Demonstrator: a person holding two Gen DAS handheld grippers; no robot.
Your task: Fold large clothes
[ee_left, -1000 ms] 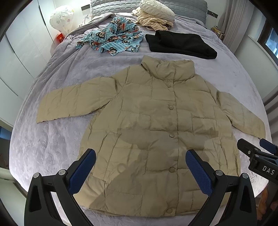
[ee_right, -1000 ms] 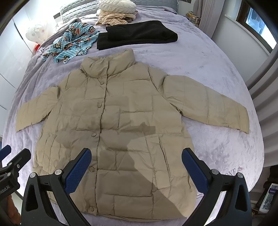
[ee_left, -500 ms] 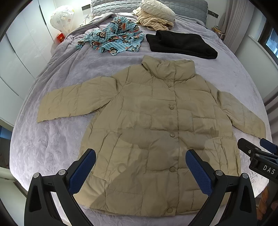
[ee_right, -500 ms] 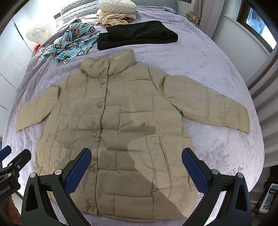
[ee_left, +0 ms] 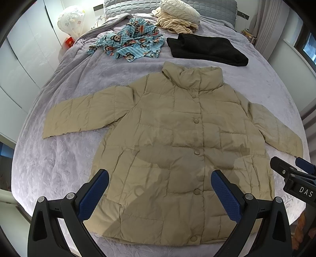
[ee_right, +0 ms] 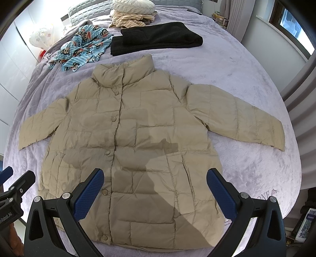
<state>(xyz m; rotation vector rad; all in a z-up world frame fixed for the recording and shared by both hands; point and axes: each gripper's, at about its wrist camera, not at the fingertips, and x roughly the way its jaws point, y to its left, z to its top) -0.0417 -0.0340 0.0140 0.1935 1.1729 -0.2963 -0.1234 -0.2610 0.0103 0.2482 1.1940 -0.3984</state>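
— Jaws first: how do they stand?
— Both pairs are spread wide with nothing between them. The left gripper (ee_left: 160, 192) hangs above the lower front of the beige padded jacket (ee_left: 177, 150), near the hem; the right gripper (ee_right: 155, 190) hangs above the same stretch a little further to the right. Each one shows at the edge of the other's view.
— And the jacket itself?
— Flat on the bed (ee_left: 75, 79), front up, snapped shut down the middle, collar pointing toward the headboard, both sleeves spread out to the sides. Shadows fall across its lower half.
— Beyond it?
— Past the collar, well apart from it, lies a folded black garment (ee_left: 205, 49). Beside that, on the left, is a rumpled blue cartoon-print cloth (ee_left: 132, 45), and further back a heap of cream fabric (ee_left: 177, 17) against a grey pillow (ee_left: 126, 8).
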